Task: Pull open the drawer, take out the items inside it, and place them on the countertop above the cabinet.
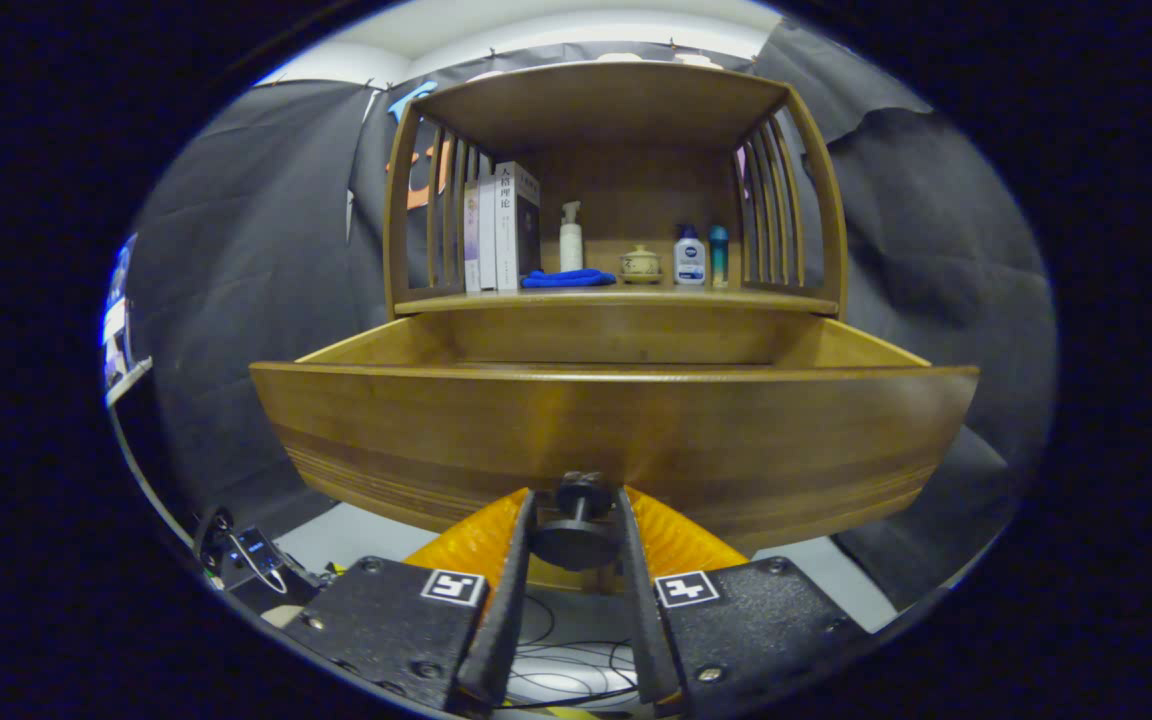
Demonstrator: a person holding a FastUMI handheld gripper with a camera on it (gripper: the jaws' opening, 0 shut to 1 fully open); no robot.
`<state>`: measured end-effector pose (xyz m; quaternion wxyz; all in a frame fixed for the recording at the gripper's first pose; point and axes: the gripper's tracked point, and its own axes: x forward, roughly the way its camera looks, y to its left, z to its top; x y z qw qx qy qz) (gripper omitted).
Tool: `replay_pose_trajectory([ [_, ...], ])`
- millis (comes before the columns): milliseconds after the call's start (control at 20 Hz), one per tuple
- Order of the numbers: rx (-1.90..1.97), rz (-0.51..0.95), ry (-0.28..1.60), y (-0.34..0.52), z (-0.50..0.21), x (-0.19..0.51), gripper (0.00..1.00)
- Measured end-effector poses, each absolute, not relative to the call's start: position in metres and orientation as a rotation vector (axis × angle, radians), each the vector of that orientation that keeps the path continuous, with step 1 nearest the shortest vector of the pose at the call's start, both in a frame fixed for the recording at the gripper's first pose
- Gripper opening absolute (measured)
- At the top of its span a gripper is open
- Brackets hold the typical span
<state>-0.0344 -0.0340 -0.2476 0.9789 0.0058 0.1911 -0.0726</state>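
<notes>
Two fingers stand either side of the dark knob [576, 525] at the lower centre of the frame, and the gripper [576, 535] looks closed on its stem, both fingers apparently pressing it; I judge it a grasp, though the contact faces are hard to see. The drawer [616, 430] spreads across the middle of the frame, already drawn well out from the cabinet [616, 180]. Its front panel hides the inside, so I cannot tell what lies in it. The pull seems near its end: keeping it straight along the drawer's run, without twisting the knob, would keep the drawer from binding. The next move calls for letting go, backing clear of the knob, and rising over the front's top edge, which is the lip to clear. Beyond it, the countertop [736, 298] carries books [501, 228], a blue cloth [566, 278], a pump bottle [571, 238], a small lidded pot [640, 264] and two bottles [701, 256]. Bare room shows along its front edge, at centre right.
</notes>
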Motion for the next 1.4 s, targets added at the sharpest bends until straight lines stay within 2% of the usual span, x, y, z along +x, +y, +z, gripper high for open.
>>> replay_pose_trajectory([
  [50,-0.007,-0.135,0.375,-0.033,-0.239,-0.036,0.54],
  [150,0.002,-0.093,0.363,-0.024,-0.224,-0.036,0.87],
  [200,0.011,-0.082,0.352,-0.020,-0.215,-0.038,1.00],
  [650,0.086,-0.014,0.307,-0.017,-0.124,-0.008,1.00],
  [1100,0.096,0.050,0.491,-0.031,-0.110,0.053,1.00],
  [1250,0.105,0.028,0.541,-0.040,-0.112,0.073,1.00],
  [1400,0.076,-0.036,0.668,-0.060,-0.133,0.087,1.00],
])
